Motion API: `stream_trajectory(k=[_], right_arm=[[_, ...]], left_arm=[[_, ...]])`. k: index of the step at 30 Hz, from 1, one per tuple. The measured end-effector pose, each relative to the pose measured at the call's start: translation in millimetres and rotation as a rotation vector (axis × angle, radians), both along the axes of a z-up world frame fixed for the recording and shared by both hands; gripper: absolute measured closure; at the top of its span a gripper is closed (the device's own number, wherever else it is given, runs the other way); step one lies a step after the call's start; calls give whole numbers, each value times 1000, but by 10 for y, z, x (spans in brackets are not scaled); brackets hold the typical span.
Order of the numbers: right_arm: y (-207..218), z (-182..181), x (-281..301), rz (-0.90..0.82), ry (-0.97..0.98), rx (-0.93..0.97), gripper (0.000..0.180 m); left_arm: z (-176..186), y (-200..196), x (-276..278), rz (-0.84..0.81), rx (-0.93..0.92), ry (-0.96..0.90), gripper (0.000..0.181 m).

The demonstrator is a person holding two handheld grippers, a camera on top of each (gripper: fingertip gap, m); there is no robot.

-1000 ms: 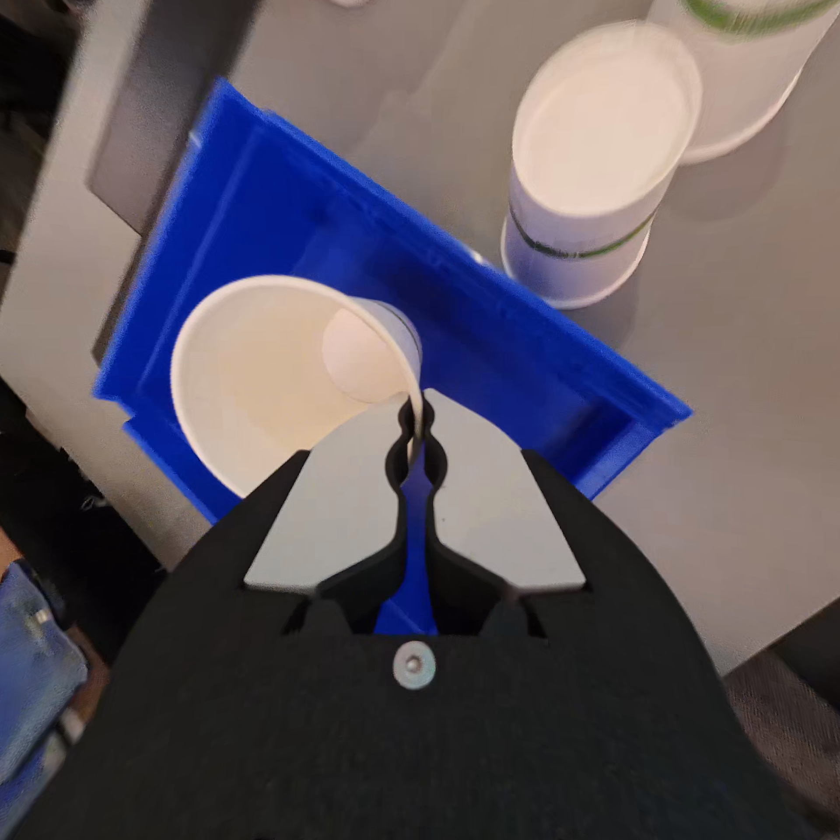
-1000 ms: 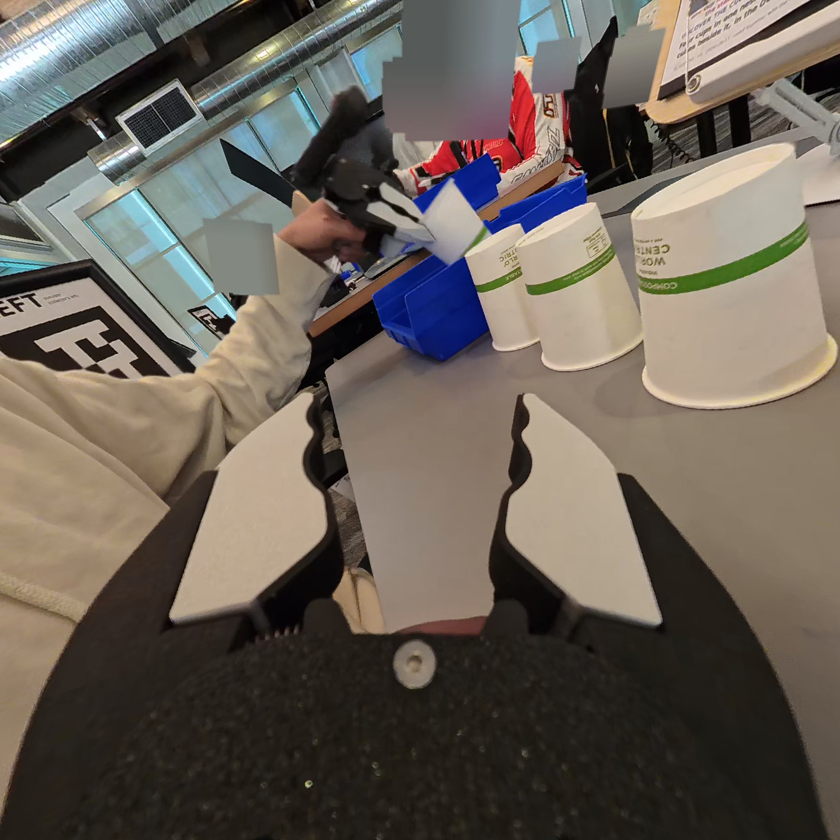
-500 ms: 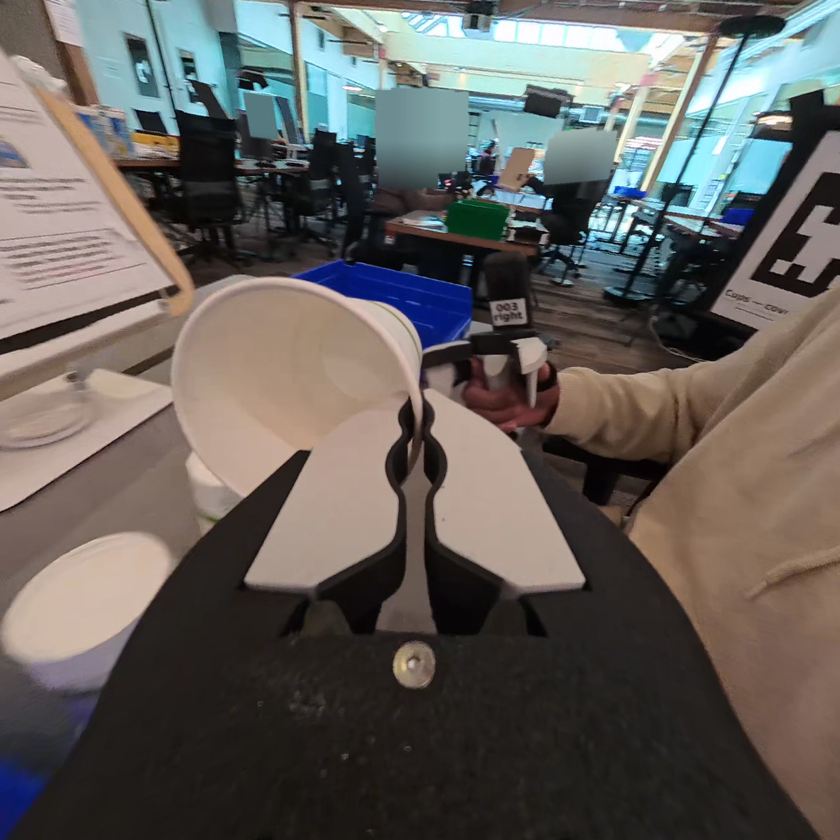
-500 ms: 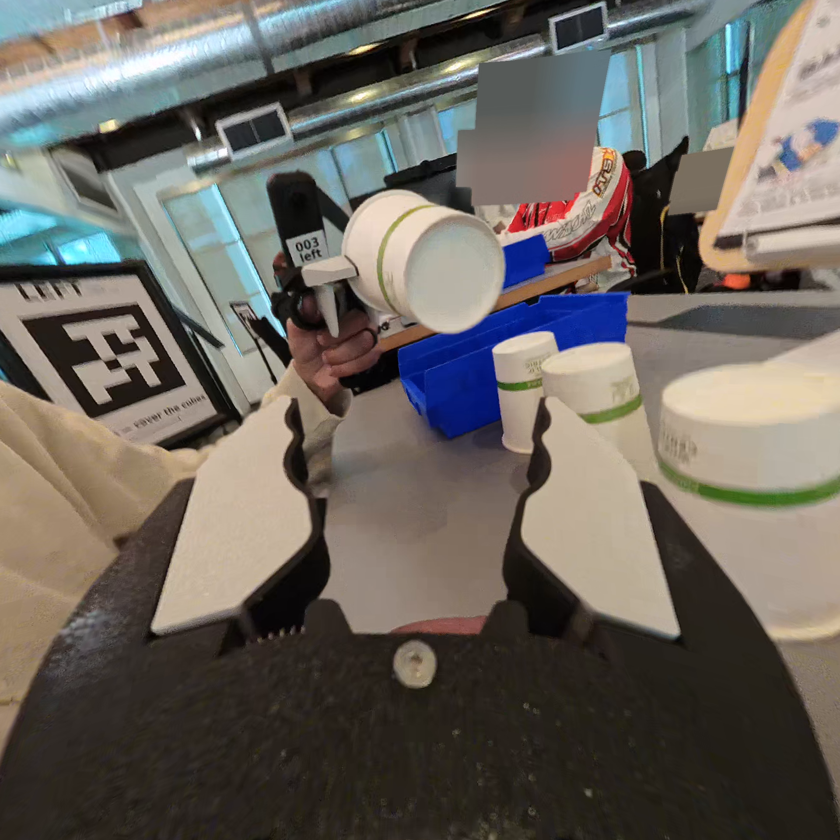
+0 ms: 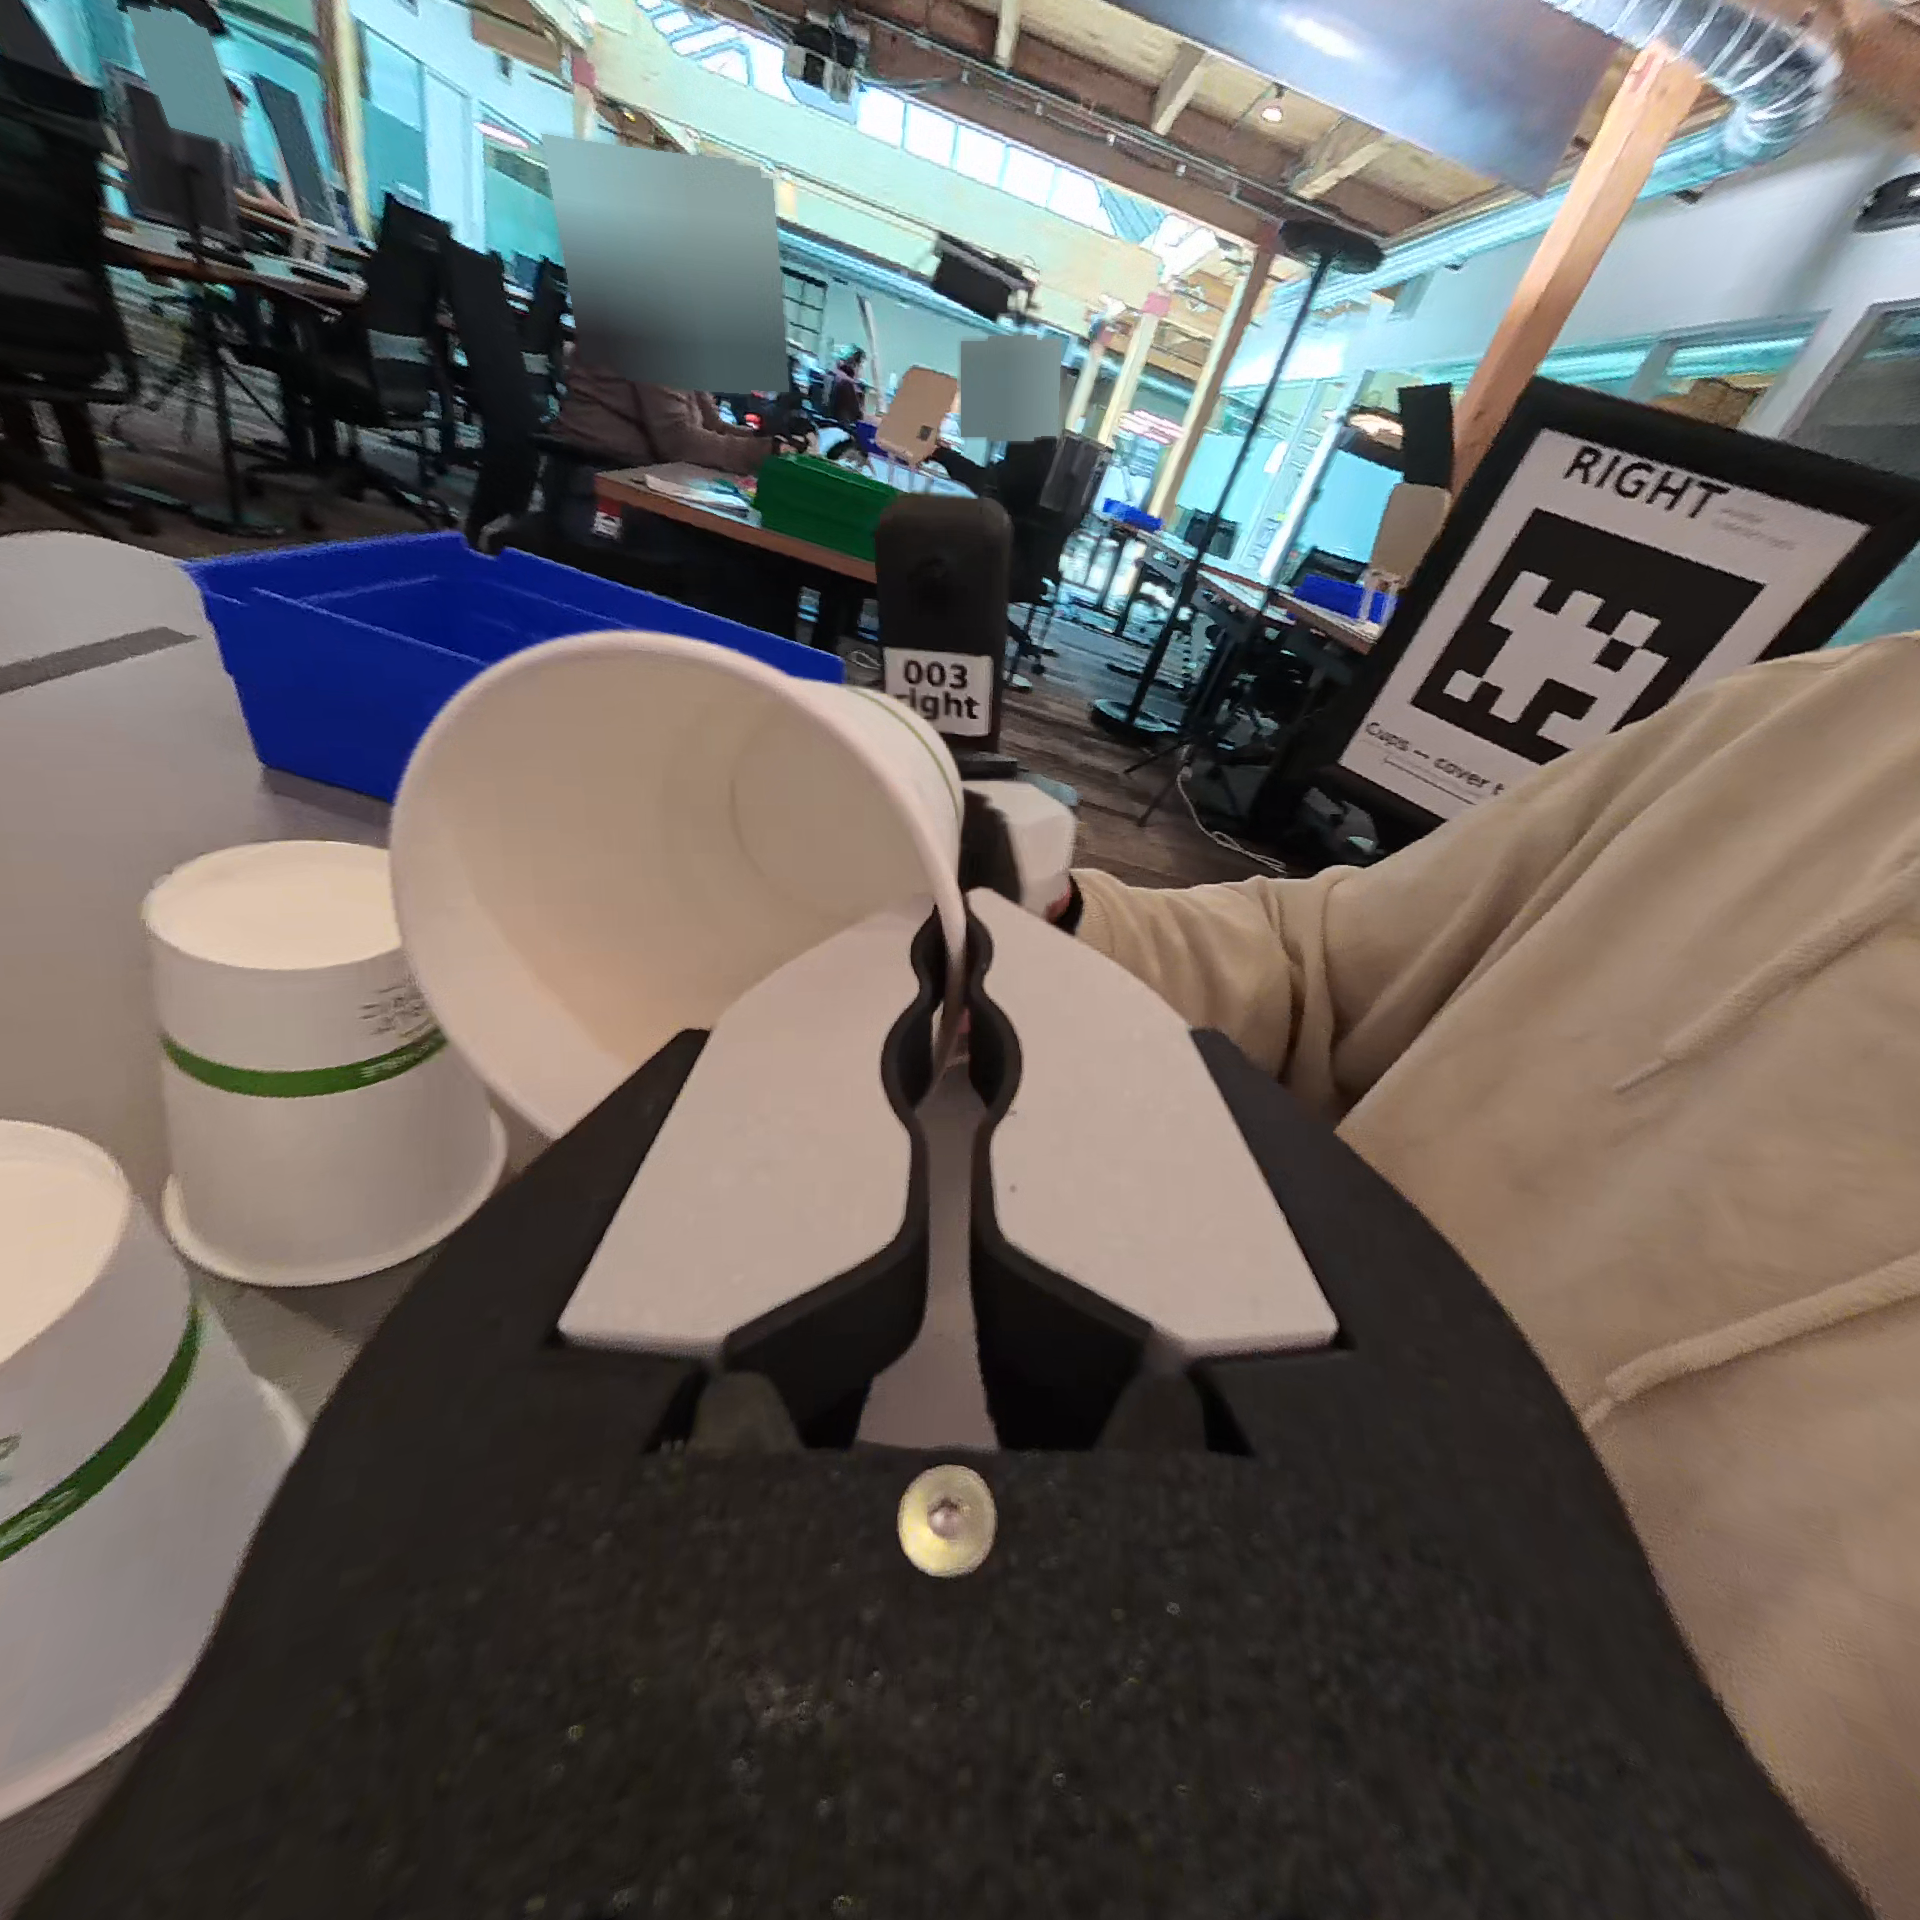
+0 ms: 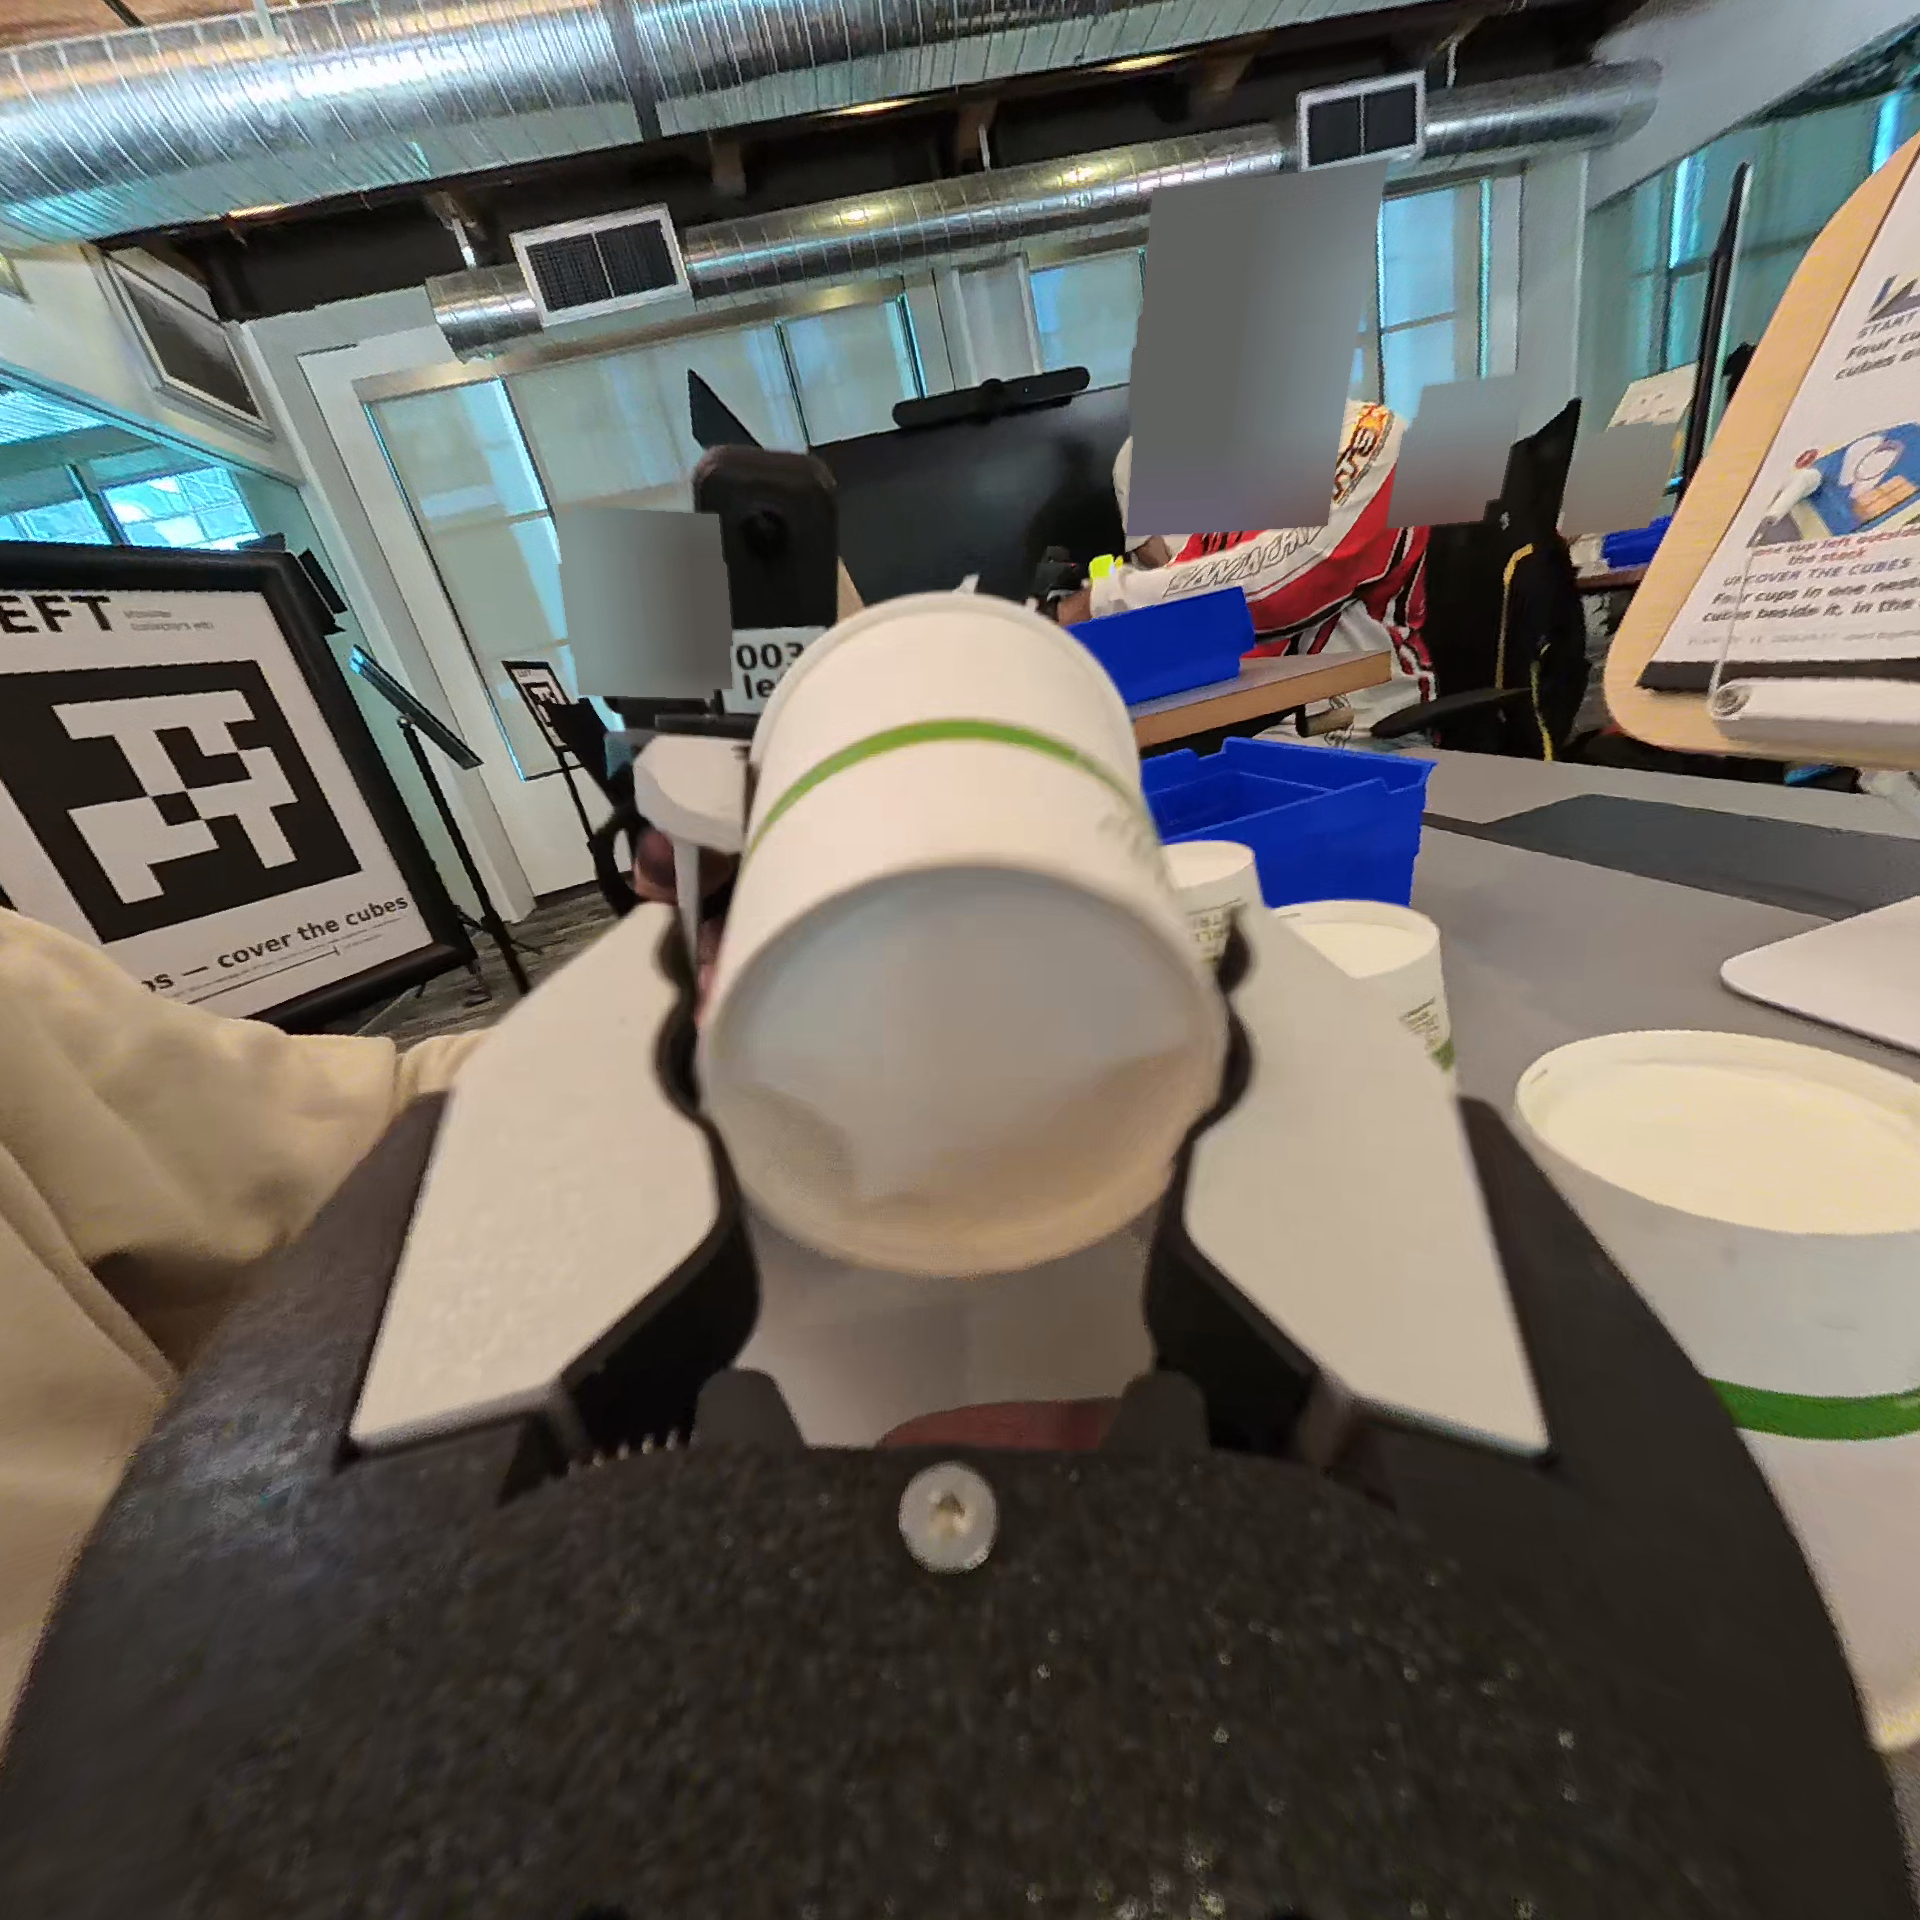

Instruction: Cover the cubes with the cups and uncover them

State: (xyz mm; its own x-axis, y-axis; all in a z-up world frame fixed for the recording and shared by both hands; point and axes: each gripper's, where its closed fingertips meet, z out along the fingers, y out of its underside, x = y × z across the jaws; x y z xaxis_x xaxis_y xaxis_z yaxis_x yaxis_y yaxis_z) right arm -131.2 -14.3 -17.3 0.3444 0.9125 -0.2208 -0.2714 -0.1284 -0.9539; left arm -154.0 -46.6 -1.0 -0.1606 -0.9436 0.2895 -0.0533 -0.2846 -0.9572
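A hand-over looks underway: the left hand-held gripper is clamped on the tilted cup's rim while the right hand-held gripper, fingers apart around its base, must next close.

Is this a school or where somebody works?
Probably a big open workspace or lab, not a school: rows of black office chairs at long desks, bare metal ducts overhead, and a square-patterned marker board standing beside the grey table.
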Motion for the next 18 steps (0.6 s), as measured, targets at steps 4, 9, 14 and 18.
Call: stream_trajectory(k=[4, 9, 14, 18], right_arm=[[20, -42, 76, -33, -43, 3, 88], [85, -136, 299, -105, -89, -47, 89], [57, -205, 542, -150, -87, -83, 89], [106, -60, 730, -202, -214, -83, 88]], left_arm=[[-68, -3, 46, 19, -18, 17, 174], [-194, 227, -234, 333, 77, 175, 111], [-794, 744, -1004, 1119, 248, 504, 104], [-964, 581, -780, 1051, 170, 514, 94]])
